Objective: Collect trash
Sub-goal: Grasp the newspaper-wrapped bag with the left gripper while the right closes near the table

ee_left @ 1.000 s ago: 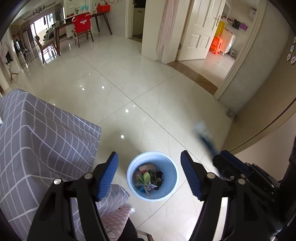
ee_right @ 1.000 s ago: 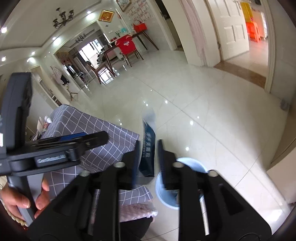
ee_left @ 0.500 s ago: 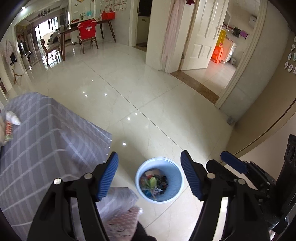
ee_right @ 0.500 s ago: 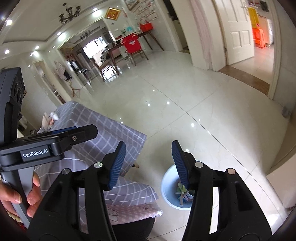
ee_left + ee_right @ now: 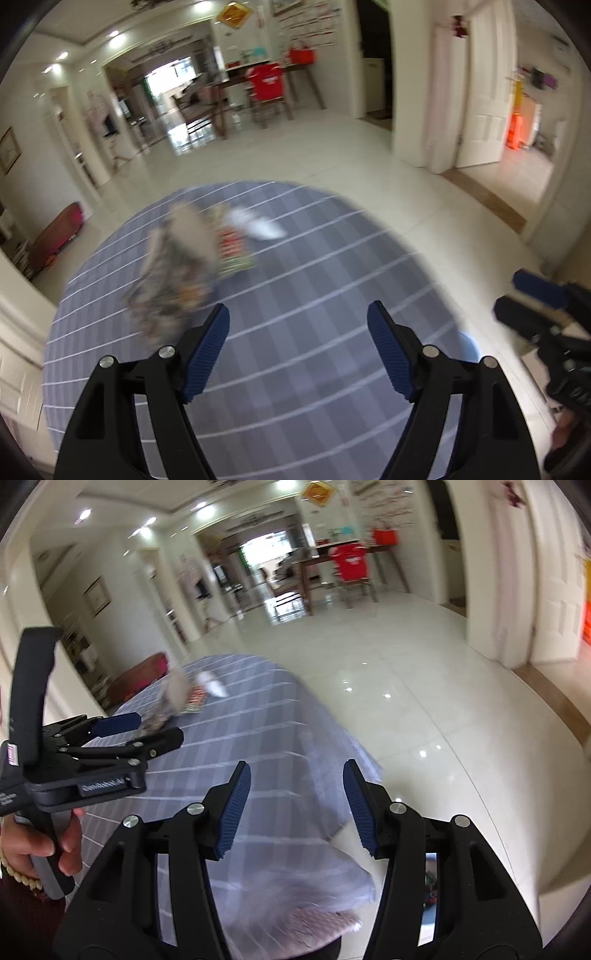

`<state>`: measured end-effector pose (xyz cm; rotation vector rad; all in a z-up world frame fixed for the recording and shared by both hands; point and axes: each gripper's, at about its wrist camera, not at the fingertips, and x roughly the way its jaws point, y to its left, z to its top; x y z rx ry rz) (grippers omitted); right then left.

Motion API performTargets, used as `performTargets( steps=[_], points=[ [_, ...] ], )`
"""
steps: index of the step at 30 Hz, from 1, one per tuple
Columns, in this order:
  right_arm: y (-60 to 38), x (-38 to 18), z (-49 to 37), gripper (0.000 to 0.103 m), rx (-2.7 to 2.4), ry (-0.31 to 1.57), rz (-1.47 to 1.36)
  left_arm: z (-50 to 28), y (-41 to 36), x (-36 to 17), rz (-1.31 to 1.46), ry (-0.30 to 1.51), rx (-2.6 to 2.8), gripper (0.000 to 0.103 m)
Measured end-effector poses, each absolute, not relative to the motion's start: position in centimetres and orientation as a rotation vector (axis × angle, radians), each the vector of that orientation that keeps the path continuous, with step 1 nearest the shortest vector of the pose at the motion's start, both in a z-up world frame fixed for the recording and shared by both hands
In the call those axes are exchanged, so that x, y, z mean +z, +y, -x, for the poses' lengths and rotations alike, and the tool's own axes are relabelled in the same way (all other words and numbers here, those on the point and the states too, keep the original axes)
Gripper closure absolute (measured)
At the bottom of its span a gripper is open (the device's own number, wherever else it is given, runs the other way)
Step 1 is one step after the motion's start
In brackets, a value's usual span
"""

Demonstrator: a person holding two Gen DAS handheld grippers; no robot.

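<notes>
The left gripper [image 5: 298,332] is seen with its blue-padded fingers [image 5: 207,347] spread wide and nothing held between them; only the grey checked tablecloth [image 5: 295,280] is framed in the gap. Beyond the left finger's tip, a blurred crumpled wrapper [image 5: 173,273] is found lying on the cloth, with a red-and-green packet [image 5: 234,251] touching its far side and a white scrap of paper [image 5: 258,227] just past that; all three are smeared by motion, so finer detail cannot be told. To the right of the right finger, a sliver of the pale blue bin [image 5: 468,345] is seen at the cloth's edge. The right gripper [image 5: 297,805] is likewise recorded with fingers [image 5: 234,808] wide apart and empty, above the near corner of the same cloth. Below and behind its right finger, a strip of the bin with mixed rubbish inside is glimpsed on the floor, mostly hidden by the gripper body. Well ahead of the left finger, the trash pile is seen again near the cloth's far edge. At the left margin of the right wrist view, the left gripper is gripped by a hand [image 5: 40,845]. A glossy tiled floor [image 5: 424,686] lies beyond.
</notes>
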<state>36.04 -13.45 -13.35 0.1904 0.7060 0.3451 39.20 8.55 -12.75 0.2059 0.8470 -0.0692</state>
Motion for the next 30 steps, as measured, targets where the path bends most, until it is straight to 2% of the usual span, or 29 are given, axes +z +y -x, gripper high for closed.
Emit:
performTargets(
  steps=[8, 18, 19, 20, 22, 23, 26, 30],
  points=[
    [-5.5, -13.4, -41.1, 0.050, 0.422, 0.759, -0.105, -40.5, 15.4, -15.6, -0.270, 0.911, 0.016, 0.027],
    [-1.4, -14.0, -45.0, 0.047, 0.434, 0.791, -0.062, -44.6, 15.4, -16.1, -0.377, 0.872, 0.042, 0.027],
    [-1.2, -14.0, -45.4, 0.047, 0.434, 0.790, -0.060, -44.9, 15.7, -16.3, -0.372, 0.870, 0.038, 0.030],
    [-0.9, -13.9, -45.7, 0.046, 0.433, 0.790, -0.058, -45.2, 15.9, -16.3, -0.356, 0.872, 0.025, 0.048],
    [-0.5, -14.0, -46.3, 0.046, 0.436, 0.796, -0.055, -45.8, 16.9, -15.9, -0.284, 0.888, -0.025, 0.059],
    [-0.4, -14.0, -46.5, 0.046, 0.437, 0.795, -0.052, -45.7, 17.3, -15.6, -0.266, 0.883, -0.029, 0.067],
    [0.1, -14.0, -47.0, 0.046, 0.442, 0.796, -0.043, -45.0, 18.9, -14.4, -0.168, 0.859, -0.060, 0.077],
    [1.0, -14.0, -47.8, 0.046, 0.448, 0.800, -0.032, -43.9, 21.3, -11.8, -0.067, 0.783, -0.062, 0.085]
  ],
)
